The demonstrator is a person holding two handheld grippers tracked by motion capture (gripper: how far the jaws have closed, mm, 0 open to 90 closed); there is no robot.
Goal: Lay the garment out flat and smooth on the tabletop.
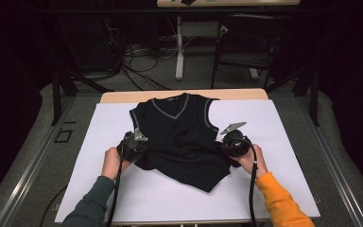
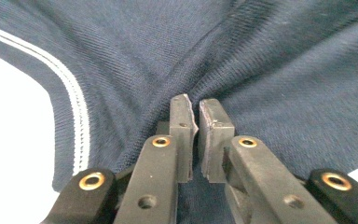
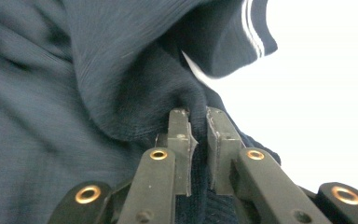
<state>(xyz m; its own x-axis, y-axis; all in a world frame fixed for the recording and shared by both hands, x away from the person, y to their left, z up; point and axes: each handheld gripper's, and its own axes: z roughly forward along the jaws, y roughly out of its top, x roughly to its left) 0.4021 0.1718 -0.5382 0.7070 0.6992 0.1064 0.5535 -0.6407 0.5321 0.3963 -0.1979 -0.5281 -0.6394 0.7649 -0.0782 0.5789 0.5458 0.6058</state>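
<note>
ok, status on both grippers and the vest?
Left gripper shut on vest, fabric pinched between jaws. Right gripper shut on vest's other side. Vest rumpled on white sheet, collar away from person. Nothing in the way.

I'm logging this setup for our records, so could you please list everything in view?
Sleeveless V-neck sweater: one, dark navy with pale trim, mid-table, rumpled.
White sheet: one, covering the table.
Table: one, light wood, far edge showing.
Chair: one, dark, beyond the table.
Cables: several, dark, on the floor.
Left gripper: one, black, clamped on sweater fabric.
Right gripper: one, black, clamped on a fabric fold.
Hands: two, holding the grippers.
</note>
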